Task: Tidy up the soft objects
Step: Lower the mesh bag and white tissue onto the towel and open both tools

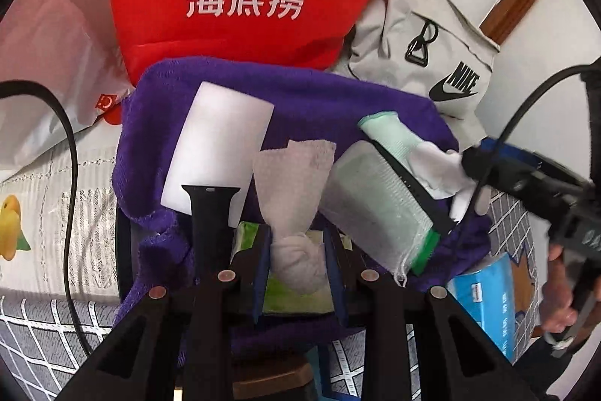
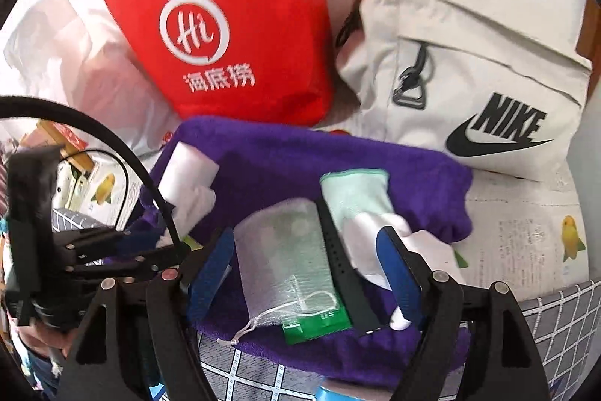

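A purple towel (image 1: pixel 319 100) lies spread out and bears the soft things. My left gripper (image 1: pixel 298 269) is shut on a crumpled white cloth (image 1: pixel 296 183), which rises from a green pack (image 1: pixel 293 299) under the pads. A white foam block (image 1: pixel 218 145) lies at the left with a black strap (image 1: pixel 210 213) across it. A mesh pouch (image 2: pixel 285 250) with a green card inside lies between the wide-apart blue pads of my right gripper (image 2: pixel 304 273), which is open and touches nothing. Beside the pouch are a second black strap (image 2: pixel 342 258) and a mint and white glove (image 2: pixel 357 198).
A red paper bag (image 2: pixel 225 25) and a beige Nike bag (image 2: pixel 469 70) stand behind the towel. A white plastic bag (image 1: pixel 45 62) sits at the far left. A blue box (image 1: pixel 488 303) is near the person's hand (image 1: pixel 559 288) at the right. A black cable (image 1: pixel 71 175) hangs at the left.
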`<state>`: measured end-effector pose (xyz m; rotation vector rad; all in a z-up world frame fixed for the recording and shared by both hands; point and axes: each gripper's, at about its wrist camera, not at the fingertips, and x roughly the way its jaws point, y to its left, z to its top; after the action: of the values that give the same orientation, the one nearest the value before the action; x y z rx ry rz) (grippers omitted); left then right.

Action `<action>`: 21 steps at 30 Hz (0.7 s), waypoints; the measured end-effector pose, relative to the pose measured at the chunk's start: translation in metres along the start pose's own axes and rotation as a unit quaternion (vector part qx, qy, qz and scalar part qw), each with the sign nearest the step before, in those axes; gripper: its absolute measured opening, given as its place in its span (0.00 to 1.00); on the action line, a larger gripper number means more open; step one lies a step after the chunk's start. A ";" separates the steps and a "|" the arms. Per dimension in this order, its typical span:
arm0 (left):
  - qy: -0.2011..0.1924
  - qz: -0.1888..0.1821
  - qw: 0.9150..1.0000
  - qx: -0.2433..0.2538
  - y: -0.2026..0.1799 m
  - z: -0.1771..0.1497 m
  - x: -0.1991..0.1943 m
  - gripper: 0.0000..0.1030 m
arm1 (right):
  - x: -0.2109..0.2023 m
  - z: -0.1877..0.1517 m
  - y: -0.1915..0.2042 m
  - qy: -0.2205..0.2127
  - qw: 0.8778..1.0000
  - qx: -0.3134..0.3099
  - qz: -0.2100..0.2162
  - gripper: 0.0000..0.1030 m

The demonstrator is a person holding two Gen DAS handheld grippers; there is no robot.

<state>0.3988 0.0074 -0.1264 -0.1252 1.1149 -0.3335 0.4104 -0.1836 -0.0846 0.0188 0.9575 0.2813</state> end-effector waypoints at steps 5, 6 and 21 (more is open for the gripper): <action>0.004 0.008 1.000 0.007 -0.003 0.001 0.006 0.28 | -0.011 0.001 -0.004 -0.012 1.000 0.004 -0.001 0.76; 0.007 0.009 1.000 0.007 -0.004 0.001 0.008 0.28 | -0.011 0.000 -0.004 -0.013 1.000 0.003 0.001 0.76; 0.018 0.044 0.999 0.000 -0.005 0.000 -0.020 0.65 | -0.079 -0.008 0.024 -0.072 0.997 0.008 -0.022 0.76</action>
<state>0.3896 0.0091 -0.1080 -0.0701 1.1532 -0.2578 0.3557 -0.1807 -0.0217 0.0331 0.8159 0.2290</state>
